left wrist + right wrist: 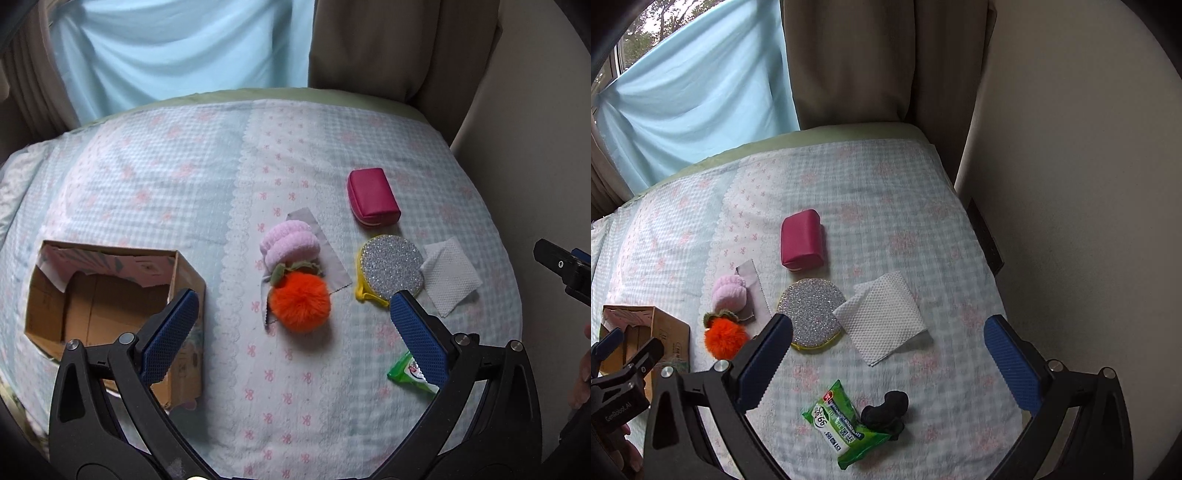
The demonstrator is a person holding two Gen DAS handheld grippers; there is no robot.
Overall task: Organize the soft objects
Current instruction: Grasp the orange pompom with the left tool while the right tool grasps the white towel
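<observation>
You are holding both tongs up over a bed with a bumpy checked cover (147, 192), and nothing is touching them. Your left gripper (291, 314) is standing wide apart with nothing between its blue pads. Your right gripper (888, 332) is standing wide apart too, also holding nothing.

On your left, a cardboard box (110, 295) is sitting open near the bed's side edge, and there is bare cover between it and the toys. The far edge of the bed is meeting a blue curtain (177, 48) and a brown curtain (849, 59). A plain wall (1071, 184) is running along the right side.

The soft things are lying in the middle. A fuzzy orange pom-pom (300, 301) is touching a fluffy pink scrunchie (290, 245), both on a thin gray cloth (314, 225). A round sparkly pad (811, 314) is lying partly on a dotted white paper towel (882, 317). A smooth pink pouch (801, 240) is resting behind them. Closer to you, a shiny green wipes pack (842, 424) is touching a small black lump (886, 410).
</observation>
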